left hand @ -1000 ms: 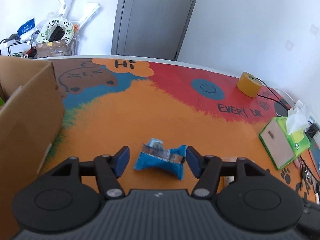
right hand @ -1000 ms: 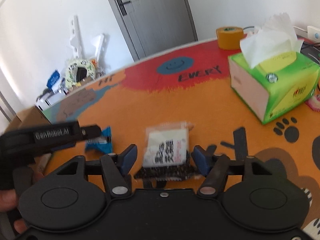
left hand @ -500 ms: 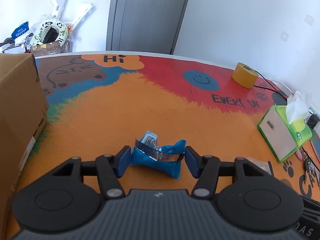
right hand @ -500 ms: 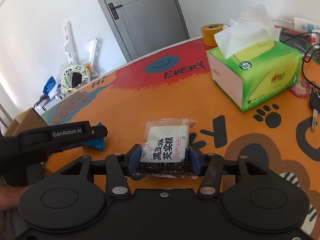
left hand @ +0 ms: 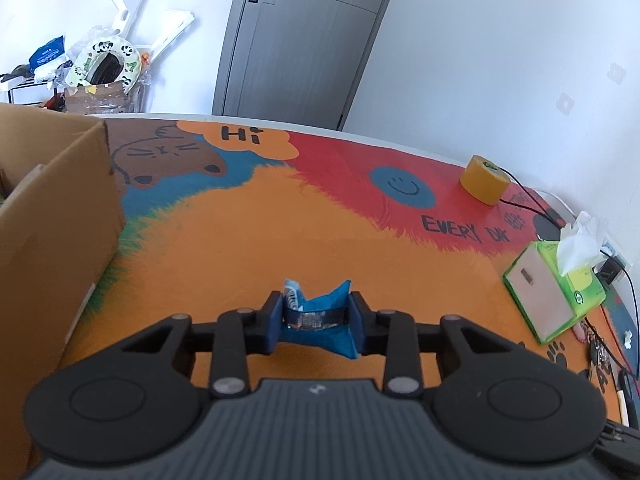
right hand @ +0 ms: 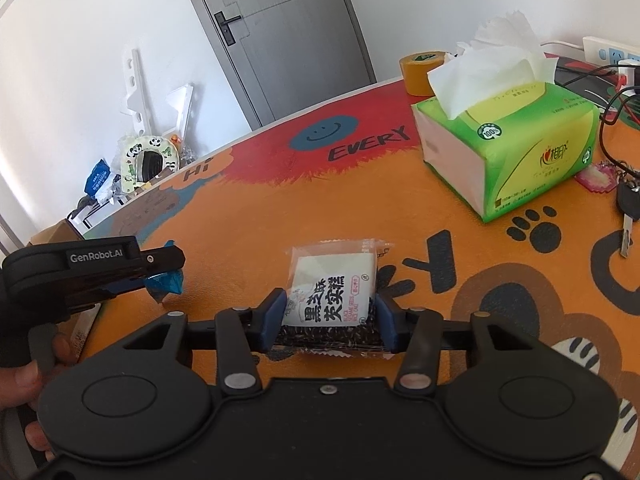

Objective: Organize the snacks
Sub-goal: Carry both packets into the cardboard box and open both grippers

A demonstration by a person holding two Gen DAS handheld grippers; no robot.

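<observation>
Box of cardboard at the table's left edge, just beside the left gripper, well apart from the right gripper; left hand judged nearer for a drop.

Left jaws just closing, now narrow, pinching the crumpled blue packet crosswise, low over the table.

Right jaws just closing too, wider, pressing both sides of the sesame rice cake packet, long axis ahead along the fingers.

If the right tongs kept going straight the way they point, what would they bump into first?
Probably just the orange table mat: the right tongs are clamped on the rice cake packet and tilt downward. The tissue box sits off to one side.
</observation>
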